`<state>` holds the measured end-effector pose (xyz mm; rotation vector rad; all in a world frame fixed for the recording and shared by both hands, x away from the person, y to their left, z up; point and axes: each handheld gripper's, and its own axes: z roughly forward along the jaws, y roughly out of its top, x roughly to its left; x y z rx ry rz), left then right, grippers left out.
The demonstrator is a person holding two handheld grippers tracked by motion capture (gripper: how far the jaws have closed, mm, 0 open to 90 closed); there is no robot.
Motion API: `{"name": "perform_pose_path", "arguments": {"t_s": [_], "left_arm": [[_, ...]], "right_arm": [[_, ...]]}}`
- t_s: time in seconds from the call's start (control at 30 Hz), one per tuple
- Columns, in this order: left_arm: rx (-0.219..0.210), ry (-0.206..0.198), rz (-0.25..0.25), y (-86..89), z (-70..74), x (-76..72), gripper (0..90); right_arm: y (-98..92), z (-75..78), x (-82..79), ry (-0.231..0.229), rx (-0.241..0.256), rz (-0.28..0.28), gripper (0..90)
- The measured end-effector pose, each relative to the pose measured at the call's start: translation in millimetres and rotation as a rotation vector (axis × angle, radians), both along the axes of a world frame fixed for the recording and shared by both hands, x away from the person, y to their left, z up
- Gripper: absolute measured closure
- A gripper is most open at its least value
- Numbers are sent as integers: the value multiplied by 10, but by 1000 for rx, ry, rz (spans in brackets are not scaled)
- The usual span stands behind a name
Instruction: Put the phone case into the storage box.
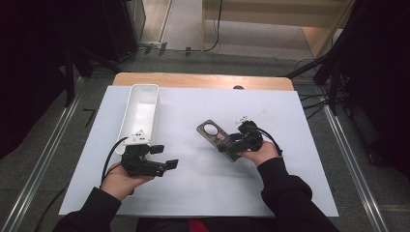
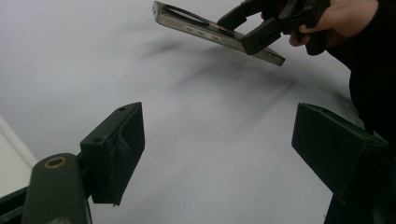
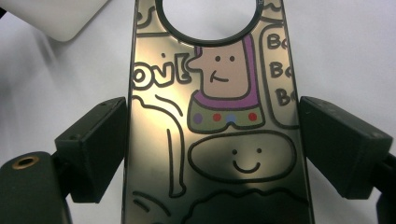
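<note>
the right gripper point(image 1: 235, 143) is closed on the two long edges of a flat phone case point(image 1: 216, 136), a dark, glossy slab printed with cartoon figures and pierced by a round camera opening at its far end. in the right gripper view the case point(image 3: 219, 140) runs straight away from the camera, its long axis in line with the gripper, and one black pad bears on each side edge. in the left gripper view the case point(image 2: 217, 33) appears lifted off the white counter sheet point(image 2: 196, 154), tilted, with a shadow beneath it; whether any corner touches the sheet cannot be told.

the left gripper point(image 1: 162, 157) stands wide open and holds nothing. it hovers low over the sheet at the near left, jaws pointed toward the right hand point(image 1: 261, 153). a long white tray point(image 1: 140, 113) lies just beyond it, long axis running away from the person, and looks empty.

governing relation: from the right gripper, the tray lies to the left and slightly farther out, well apart from the case. in the high view the case's long axis runs diagonally, round opening toward the far left, roughly toward the tray but not parallel to it. the left gripper is the nearer one to the tray; the right gripper alone has the case. judgement: a placement into the tray would call for a leftward carry and a turn of the case to match the tray's length.
</note>
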<state>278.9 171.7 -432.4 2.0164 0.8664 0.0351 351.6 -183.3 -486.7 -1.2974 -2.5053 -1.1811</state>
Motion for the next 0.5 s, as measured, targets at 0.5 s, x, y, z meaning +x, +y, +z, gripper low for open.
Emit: {"name": "perform_pose_path", "arguments": {"t_s": [0.5], "left_arm": [[8,38,-8,-250,54,118,168]], "right_arm": [[-32,45,-21,-7,31,-33,110]]}}
